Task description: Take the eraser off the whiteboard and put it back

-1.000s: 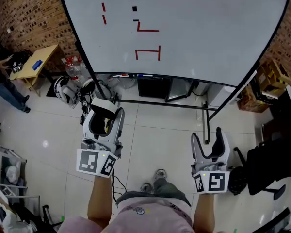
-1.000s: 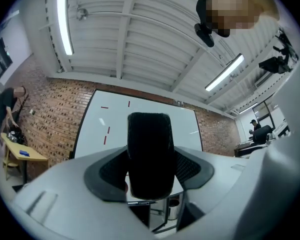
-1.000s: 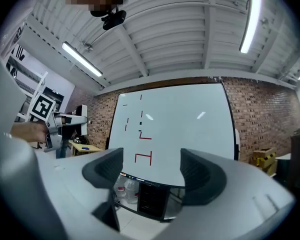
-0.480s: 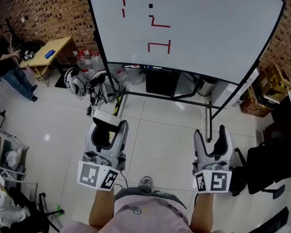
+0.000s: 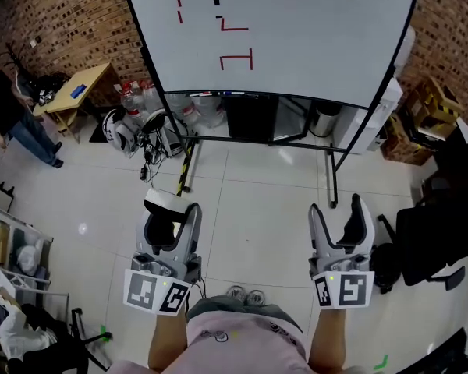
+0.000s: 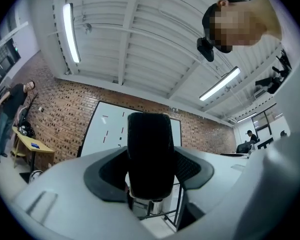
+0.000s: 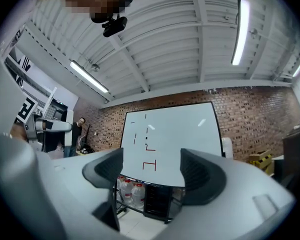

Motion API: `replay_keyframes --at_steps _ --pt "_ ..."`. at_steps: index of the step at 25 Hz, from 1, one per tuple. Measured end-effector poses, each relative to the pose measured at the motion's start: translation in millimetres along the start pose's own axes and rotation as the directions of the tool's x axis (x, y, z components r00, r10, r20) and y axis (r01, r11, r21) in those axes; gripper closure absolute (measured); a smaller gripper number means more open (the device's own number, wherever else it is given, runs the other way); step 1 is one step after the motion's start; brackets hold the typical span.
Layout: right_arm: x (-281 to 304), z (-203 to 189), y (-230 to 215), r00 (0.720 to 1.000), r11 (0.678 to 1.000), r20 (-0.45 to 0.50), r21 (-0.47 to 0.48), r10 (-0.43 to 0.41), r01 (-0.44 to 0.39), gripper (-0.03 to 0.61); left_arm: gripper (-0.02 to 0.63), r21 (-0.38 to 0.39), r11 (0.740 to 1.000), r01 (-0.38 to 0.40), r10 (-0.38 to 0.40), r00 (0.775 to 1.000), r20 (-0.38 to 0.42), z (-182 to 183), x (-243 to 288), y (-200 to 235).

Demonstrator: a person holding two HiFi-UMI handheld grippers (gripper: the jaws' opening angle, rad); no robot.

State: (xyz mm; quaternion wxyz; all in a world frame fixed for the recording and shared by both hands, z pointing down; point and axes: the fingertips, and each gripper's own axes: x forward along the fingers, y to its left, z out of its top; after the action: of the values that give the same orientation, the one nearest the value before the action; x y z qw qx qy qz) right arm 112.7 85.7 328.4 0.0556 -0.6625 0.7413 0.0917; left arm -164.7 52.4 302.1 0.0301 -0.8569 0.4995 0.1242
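The whiteboard [image 5: 296, 29] stands on its frame at 12 o'clock in the head view, well apart from the person, with a few red marks [image 5: 235, 57] at its 11 o'clock side. White floor [image 5: 253, 201] lies between it and the grippers.

The left gripper [image 5: 170, 218], at 7 o'clock, is pinched on the eraser [image 5: 162, 202]. In the left gripper view the eraser's dark block [image 6: 149, 154] stands upright between the jaws and fills the gap. The right gripper [image 5: 337, 213], at 5 o'clock, has its jaws spread with nothing in them; only the board shows between them in its own view.

So the eraser is off the board and in the left gripper. It looks light and small, with a stiff pale back and a soft dark felt face. The felt will probably give a little under the pads, so I judge that a firm hold is needed. The grip looks to be across the narrow sides, leaving the end at 12 o'clock free, which should suit setting it back on the board. It is not fragile, though a loose pinch could let it twist.

The left forearm [image 5: 165, 340] and right forearm [image 5: 327, 341] run side by side from 6 o'clock. Both grippers point at the board, roughly level, marker cubes towards the body.
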Motion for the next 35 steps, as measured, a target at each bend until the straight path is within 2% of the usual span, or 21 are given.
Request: replay_keyframes --at_steps 9,16,21,35 --pt "-30 28 -6 0.999 1.0 0.04 -0.023 -0.017 0.018 0.227 0.35 0.004 0.998 0.063 -0.063 0.998 0.026 14 -14 -36" --pt "-25 30 17 0.998 1.0 0.058 -0.014 0.027 -0.026 0.227 0.353 -0.002 0.998 0.063 -0.063 0.998 0.031 18 -22 -28" --pt "-24 37 28 0.996 0.999 0.073 -0.025 0.041 -0.039 0.227 0.345 -0.001 0.997 0.072 -0.071 0.994 0.084 32 -34 -25" --pt "-22 34 31 0.997 0.999 0.068 -0.023 0.024 -0.022 0.227 0.345 -0.004 0.995 0.095 -0.094 0.992 0.085 34 -27 -18"
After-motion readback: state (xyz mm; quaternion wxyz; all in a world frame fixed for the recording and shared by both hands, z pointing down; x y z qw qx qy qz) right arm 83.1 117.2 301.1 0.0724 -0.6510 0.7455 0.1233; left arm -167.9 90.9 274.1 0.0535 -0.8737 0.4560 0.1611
